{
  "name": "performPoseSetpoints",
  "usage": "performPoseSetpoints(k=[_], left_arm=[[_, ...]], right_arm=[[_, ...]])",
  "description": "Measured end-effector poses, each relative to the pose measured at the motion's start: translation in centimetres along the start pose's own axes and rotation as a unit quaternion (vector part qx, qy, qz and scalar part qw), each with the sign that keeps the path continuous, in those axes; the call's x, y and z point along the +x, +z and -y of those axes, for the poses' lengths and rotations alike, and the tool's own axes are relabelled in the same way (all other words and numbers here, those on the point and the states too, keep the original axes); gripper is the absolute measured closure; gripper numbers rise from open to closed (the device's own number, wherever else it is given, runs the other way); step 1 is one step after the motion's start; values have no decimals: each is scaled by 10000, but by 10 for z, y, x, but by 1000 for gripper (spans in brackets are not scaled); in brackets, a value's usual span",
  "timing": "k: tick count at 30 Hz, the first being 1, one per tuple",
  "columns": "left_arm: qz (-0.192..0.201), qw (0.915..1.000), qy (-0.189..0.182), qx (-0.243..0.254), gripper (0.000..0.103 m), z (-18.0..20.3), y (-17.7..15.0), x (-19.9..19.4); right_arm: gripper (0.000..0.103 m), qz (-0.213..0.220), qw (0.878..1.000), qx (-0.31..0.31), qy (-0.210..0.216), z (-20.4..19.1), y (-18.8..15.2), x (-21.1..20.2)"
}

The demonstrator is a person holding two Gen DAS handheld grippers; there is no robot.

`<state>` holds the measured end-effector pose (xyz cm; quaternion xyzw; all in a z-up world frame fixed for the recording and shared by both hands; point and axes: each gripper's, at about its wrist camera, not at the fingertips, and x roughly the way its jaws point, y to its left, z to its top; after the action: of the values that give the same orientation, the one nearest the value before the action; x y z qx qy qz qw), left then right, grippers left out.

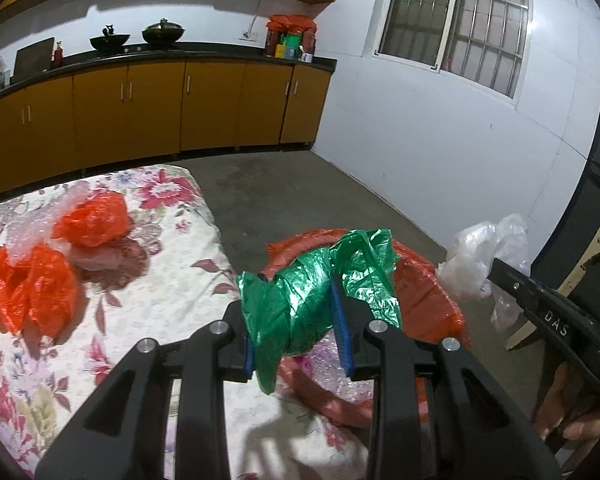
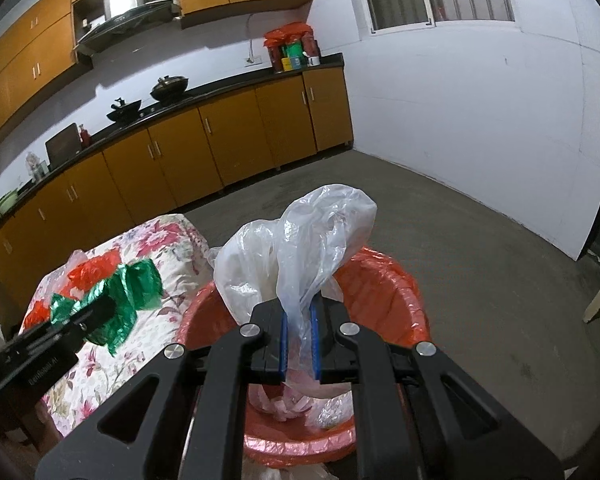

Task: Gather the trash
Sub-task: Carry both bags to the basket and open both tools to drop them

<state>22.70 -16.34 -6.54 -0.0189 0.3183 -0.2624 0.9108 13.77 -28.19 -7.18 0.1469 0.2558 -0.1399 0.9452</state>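
Note:
My left gripper (image 1: 300, 292) is shut on a crumpled green plastic bag (image 1: 312, 292), held over the near rim of a bin lined with a red bag (image 1: 424, 292). My right gripper (image 2: 300, 320) is shut on a clear plastic bag (image 2: 296, 248) that billows up above the same red-lined bin (image 2: 384, 292). The green bag (image 2: 116, 296) and the left gripper show at the left of the right wrist view. The clear bag (image 1: 480, 256) and the right gripper show at the right of the left wrist view. Clear wrap and pale scraps lie inside the bin.
A table with a floral cloth (image 1: 160, 264) stands left of the bin and carries crumpled red bags (image 1: 88, 220) and bubble wrap. Yellow cabinets (image 1: 156, 108) with a dark counter line the far wall. Bare concrete floor (image 2: 480, 260) lies beyond the bin. A hand (image 1: 572, 420) shows at the lower right.

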Motion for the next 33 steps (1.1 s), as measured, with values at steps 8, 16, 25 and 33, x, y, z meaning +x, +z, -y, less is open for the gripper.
performPoseSetpoints(k=[8,16,25,33], left_arm=[[-136,9998,-170,35,70,16,2,22],[-304,9993,-210,15,56,13,-5,36],[-148,9990,430,-47,32,-22,-18,14],[-10,9924,1227,-31,25,-71,-34,-20]], right_arm=[[93,59,9998,185,17,8,10,8],[68,60,9994,331,47,15,13,12],[43,26,9997,224,59,9,5,8],[35,15,9996,-255,144,-25,-5,5]])
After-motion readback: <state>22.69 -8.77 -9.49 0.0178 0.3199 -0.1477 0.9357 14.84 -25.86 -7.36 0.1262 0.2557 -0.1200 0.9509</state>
